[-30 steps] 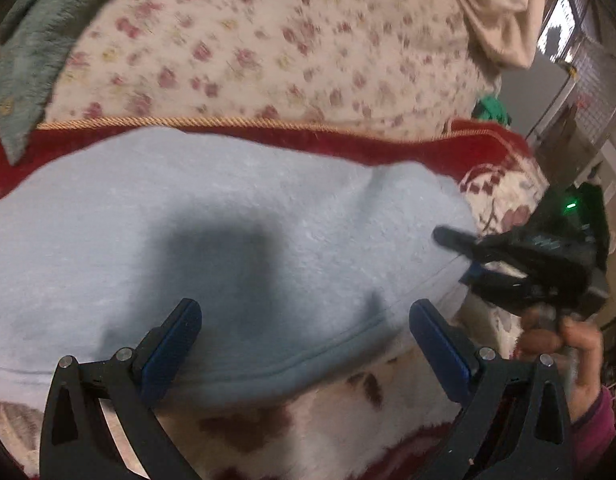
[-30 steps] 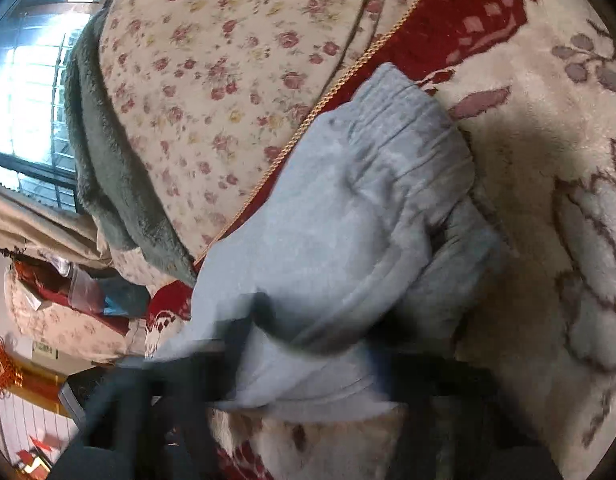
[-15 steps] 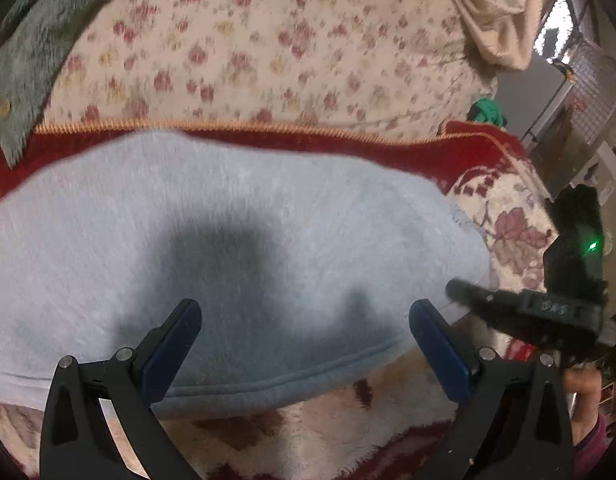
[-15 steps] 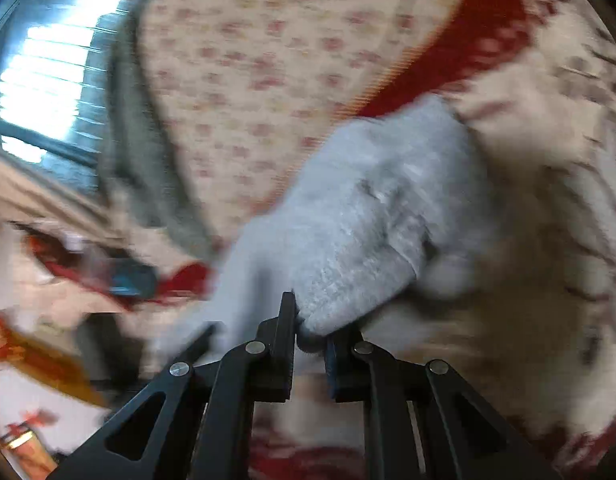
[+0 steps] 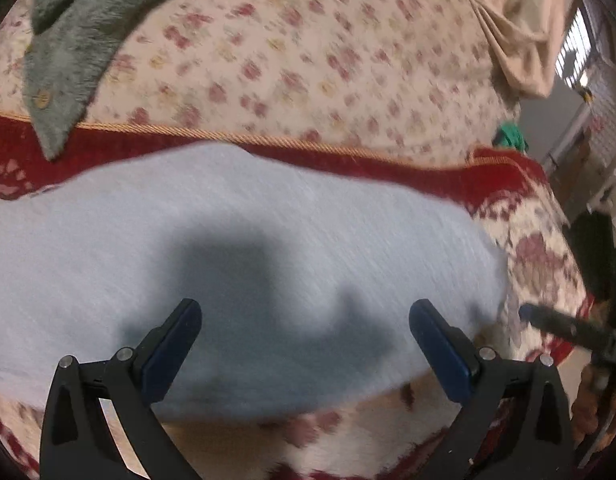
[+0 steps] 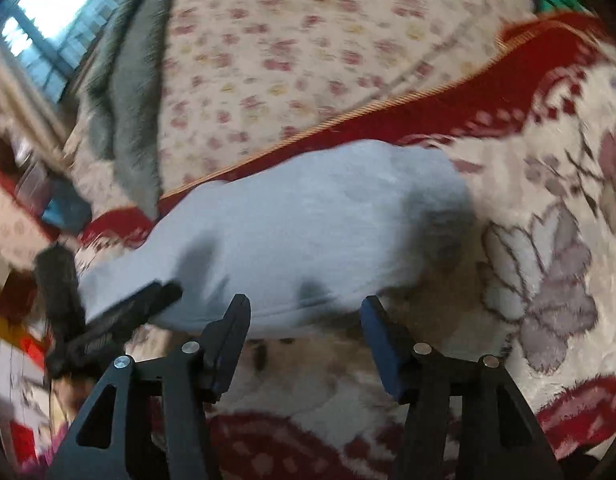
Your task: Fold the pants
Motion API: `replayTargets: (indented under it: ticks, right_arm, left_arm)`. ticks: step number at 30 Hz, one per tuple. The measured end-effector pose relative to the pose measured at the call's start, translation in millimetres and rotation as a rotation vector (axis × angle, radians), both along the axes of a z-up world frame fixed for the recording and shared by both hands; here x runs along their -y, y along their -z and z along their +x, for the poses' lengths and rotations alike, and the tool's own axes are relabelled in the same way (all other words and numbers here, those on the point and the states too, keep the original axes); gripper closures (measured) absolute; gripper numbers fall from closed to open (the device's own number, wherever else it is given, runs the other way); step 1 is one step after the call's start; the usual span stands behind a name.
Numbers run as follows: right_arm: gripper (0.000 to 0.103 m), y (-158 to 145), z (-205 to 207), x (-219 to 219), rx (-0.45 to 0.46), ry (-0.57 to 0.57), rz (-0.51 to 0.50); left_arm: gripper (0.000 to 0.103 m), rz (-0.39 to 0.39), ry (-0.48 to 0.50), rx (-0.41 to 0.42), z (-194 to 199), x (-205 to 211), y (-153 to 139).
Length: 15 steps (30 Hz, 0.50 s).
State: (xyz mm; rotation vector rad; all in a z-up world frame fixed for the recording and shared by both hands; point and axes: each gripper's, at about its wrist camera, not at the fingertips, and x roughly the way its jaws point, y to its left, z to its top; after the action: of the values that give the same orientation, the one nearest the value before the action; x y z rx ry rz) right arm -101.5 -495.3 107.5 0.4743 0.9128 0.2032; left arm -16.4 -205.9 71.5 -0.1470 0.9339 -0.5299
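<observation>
pants position: light-blue fleece pants lie in a folded bundle on the red-and-cream rug, close to the rug's gold-corded far edge, against the floral bedding
pants long axis: runs side to side across both wrist views, roughly parallel to that corded edge
pants vs tools: bundle lies ahead of and below both grippers; near hem faces them
left gripper: left gripper spread wide, nothing between the jaws, hovering over the middle of the near hem
right gripper: right gripper jaws have just been opening; now apart, no cloth between them, tips just short of the near hem toward the bundle's right end
nearer hand: left one looks closer, fingers overlapping the cloth in its own view; right sits just off the hem
pose: both pitched downward toward the rug, fingers side by side, level with the hem line
blur: both views smeared, exact contact cannot be told
step guess: fold looks released; next likely a regrasp of the near hem or a side end for another fold
other: grey-green fleece cloth on the bedding, well apart from the pants
</observation>
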Motion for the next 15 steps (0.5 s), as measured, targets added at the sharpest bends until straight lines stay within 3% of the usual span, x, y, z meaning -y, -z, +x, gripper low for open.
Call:
replayTargets:
  ticks: [5,10,15]
  right_arm:
    - [0.038,-14,45,-43,0.075,-0.099,-0.059]
    - [0.036,-1,119,-99,0.088,-0.207,-0.202]
    - [0.034,19,178,-137,0.11,-0.311,-0.377]
  left_arm:
    - [0.0,-0.049,-0.056,-0.05,52,-36,-6]
    - [0.0,0.005,-0.094,-0.06,108,-48,-3]
    - [0.0,0.079,-0.092,-0.066,155,-34,1]
